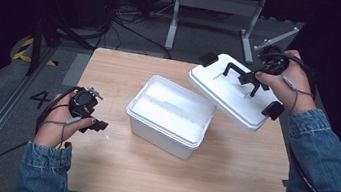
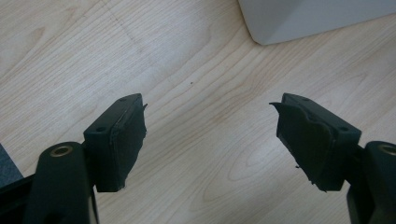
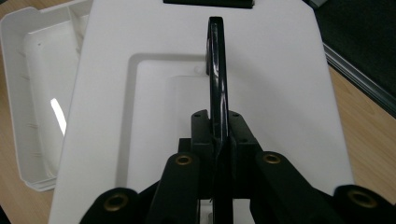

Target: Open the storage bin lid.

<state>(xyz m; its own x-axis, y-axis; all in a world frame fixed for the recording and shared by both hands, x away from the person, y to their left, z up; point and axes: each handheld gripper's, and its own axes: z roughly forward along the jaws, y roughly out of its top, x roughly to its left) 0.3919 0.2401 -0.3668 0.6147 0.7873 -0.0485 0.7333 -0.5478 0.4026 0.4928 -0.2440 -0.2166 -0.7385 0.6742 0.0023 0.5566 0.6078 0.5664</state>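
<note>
Lid (image 1: pixel 232 92): white plastic, rectangular with rounded corners, shallow recessed panel on top, thin black handle (image 1: pixel 238 74) arched over the panel, black latch clip (image 1: pixel 273 110) at each short end. Sits in the upper right of the high view, tilted, lifted off the table and overlapping the right corner of the box. Right gripper (image 1: pixel 254 80) has its jaws clamped on the handle; in the right gripper view the handle (image 3: pixel 218 74) runs edge-on between the closed pads.

Box (image 1: pixel 170 116): white, open, centre of frame on the wooden table (image 1: pixel 98 166). Inside is bare white.

Left gripper (image 1: pixel 98 126): lower left, above bare wood just left of the box, jaws spread wide, nothing between the pads (image 2: pixel 123 144). Nothing lies between it and the box.
</note>
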